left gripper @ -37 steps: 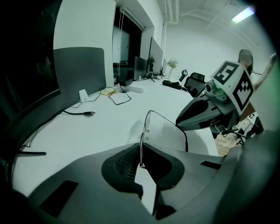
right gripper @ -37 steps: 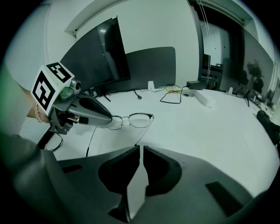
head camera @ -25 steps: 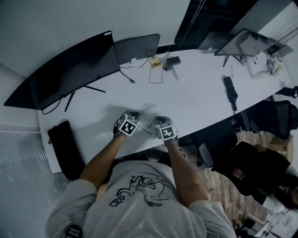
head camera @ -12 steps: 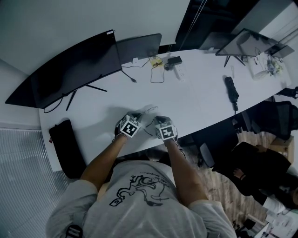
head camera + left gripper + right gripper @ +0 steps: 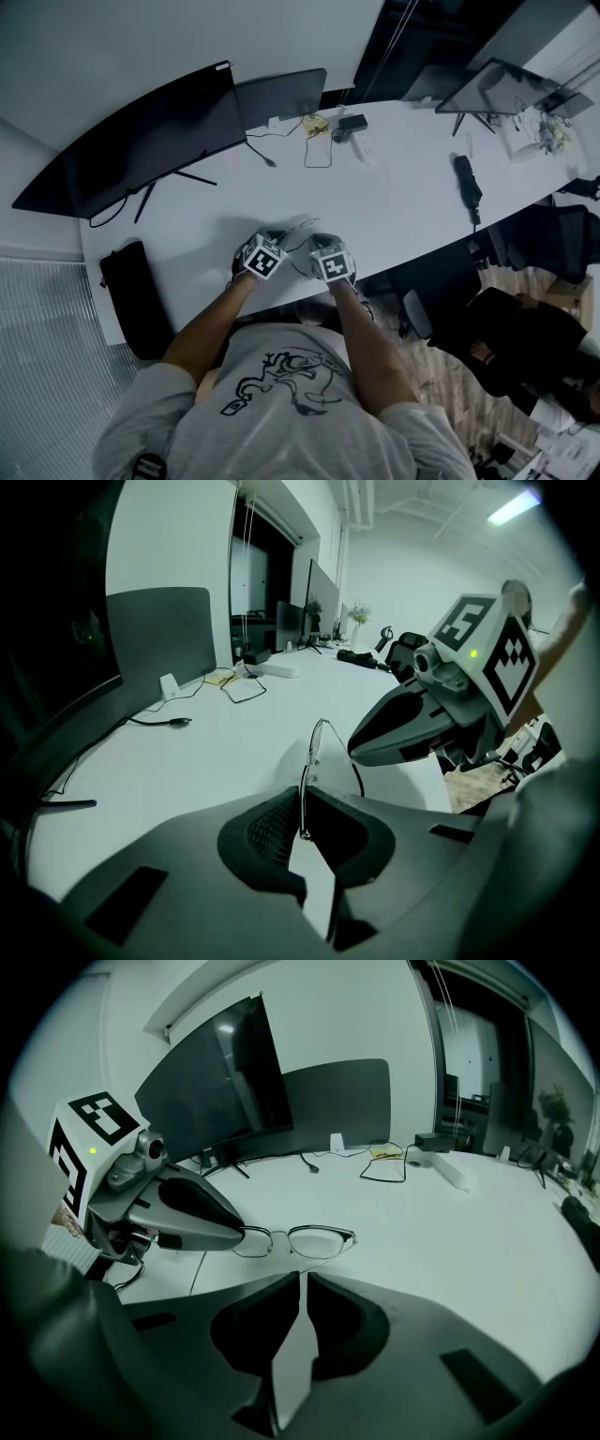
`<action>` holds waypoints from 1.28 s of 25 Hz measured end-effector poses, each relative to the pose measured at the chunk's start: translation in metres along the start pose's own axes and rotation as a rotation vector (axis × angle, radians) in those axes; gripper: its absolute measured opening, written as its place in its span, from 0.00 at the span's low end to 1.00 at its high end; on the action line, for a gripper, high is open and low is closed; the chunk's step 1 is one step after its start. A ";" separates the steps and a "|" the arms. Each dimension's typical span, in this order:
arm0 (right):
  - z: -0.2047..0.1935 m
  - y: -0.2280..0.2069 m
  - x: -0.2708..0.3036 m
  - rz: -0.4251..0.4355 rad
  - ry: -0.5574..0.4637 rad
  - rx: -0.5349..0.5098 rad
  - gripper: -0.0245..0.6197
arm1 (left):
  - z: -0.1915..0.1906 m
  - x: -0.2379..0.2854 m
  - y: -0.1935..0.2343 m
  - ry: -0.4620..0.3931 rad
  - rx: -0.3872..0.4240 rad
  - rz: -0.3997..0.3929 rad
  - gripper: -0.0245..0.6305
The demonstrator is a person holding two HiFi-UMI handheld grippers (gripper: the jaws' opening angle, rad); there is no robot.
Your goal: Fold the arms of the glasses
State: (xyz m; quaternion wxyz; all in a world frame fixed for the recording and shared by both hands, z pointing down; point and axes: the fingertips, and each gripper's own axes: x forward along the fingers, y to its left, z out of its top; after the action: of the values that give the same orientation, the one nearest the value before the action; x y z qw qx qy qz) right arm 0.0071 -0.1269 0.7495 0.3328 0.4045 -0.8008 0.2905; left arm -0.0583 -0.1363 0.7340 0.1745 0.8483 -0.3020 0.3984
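Observation:
Thin wire-rimmed glasses (image 5: 298,1239) hang just above the white table (image 5: 403,202), between my two grippers. My left gripper (image 5: 300,801) is shut on one end of the frame, so in the left gripper view the glasses (image 5: 314,750) show edge-on. From the right gripper view, that left gripper (image 5: 234,1236) pinches the frame's left end. My right gripper (image 5: 302,1281) is shut, and the thin arm runs from the far hinge down to its tips. The right gripper (image 5: 356,752) also shows in the left gripper view, with its tip at that arm. From the head view, the glasses (image 5: 298,228) sit between both marker cubes.
Two dark monitors (image 5: 159,141) stand along the table's back edge, with cables and a power strip (image 5: 361,145) beyond them. A black bar-shaped device (image 5: 464,183) lies on the right. A black case (image 5: 131,291) rests at the left end, and chairs stand off the right edge.

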 end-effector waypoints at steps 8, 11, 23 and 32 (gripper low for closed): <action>0.002 -0.002 0.001 -0.012 0.014 -0.008 0.09 | -0.001 -0.001 -0.003 0.005 0.008 -0.007 0.09; 0.006 -0.003 0.002 -0.011 0.001 -0.019 0.09 | -0.001 -0.001 -0.005 0.008 0.013 -0.012 0.09; -0.002 0.002 0.006 0.022 0.017 0.013 0.09 | -0.002 -0.002 -0.008 0.007 0.014 -0.009 0.09; -0.001 0.005 -0.010 0.042 -0.019 0.020 0.09 | 0.000 -0.002 0.001 0.000 -0.008 0.022 0.09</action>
State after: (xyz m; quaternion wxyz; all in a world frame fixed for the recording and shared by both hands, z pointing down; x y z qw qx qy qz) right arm 0.0076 -0.1193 0.7417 0.3148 0.3938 -0.8092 0.3017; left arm -0.0600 -0.1368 0.7328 0.1732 0.8443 -0.3130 0.3990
